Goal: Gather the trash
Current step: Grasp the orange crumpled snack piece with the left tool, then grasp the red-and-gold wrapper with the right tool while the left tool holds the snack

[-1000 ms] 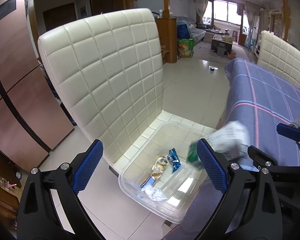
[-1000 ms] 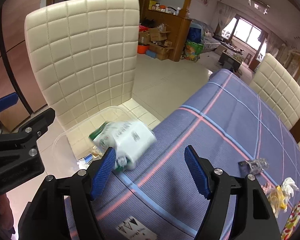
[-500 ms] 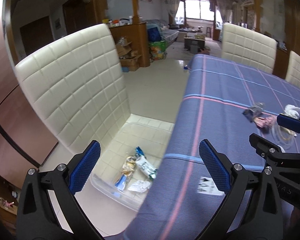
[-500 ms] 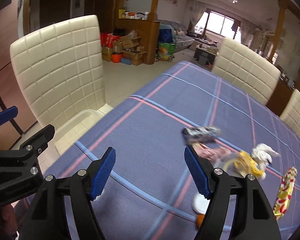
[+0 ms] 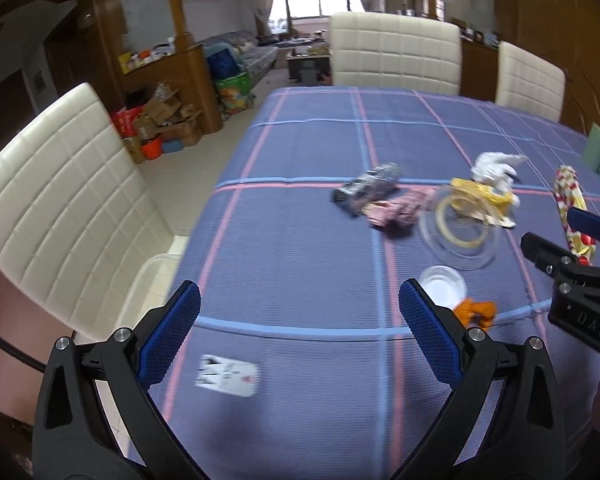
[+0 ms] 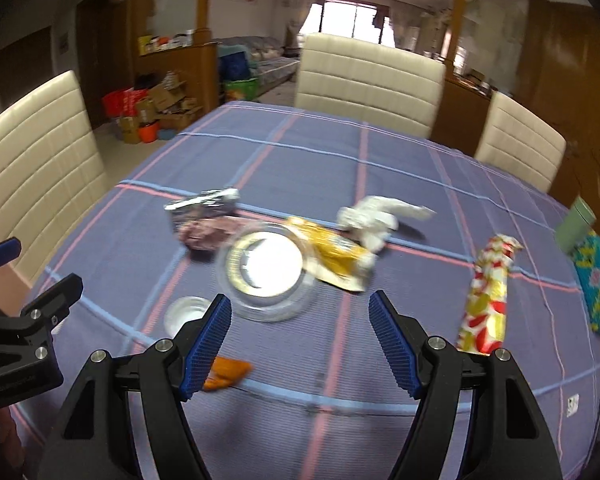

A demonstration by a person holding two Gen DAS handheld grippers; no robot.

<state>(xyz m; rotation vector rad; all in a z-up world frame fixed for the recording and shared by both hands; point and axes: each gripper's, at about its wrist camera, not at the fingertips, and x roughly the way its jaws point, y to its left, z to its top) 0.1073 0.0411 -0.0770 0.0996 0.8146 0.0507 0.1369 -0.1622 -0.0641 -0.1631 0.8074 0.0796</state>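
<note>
Litter lies on the blue checked tablecloth (image 5: 300,160): a silver wrapper (image 5: 368,190) (image 6: 202,204), a pink wrapper (image 5: 396,210), a clear plastic lid (image 5: 460,224) (image 6: 266,270), a yellow packet (image 6: 334,254), a white crumpled tissue (image 6: 374,216), a red and yellow wrapper (image 6: 486,300), a small white cup (image 5: 444,286) and orange peel (image 6: 226,372). My left gripper (image 5: 299,292) hovers open and empty over bare cloth, left of the cup. My right gripper (image 6: 300,302) is open and empty just short of the clear lid.
The clear bin's rim (image 5: 156,276) shows between a cream chair (image 5: 52,200) and the table edge. More cream chairs (image 6: 368,80) stand at the far side. A teal box (image 6: 596,280) and a green object (image 6: 576,224) sit at the right edge.
Both grippers swung right, away from the clear bin on the chair toward the litter on the table. The white and green pack seen falling at the bin is out of view.
</note>
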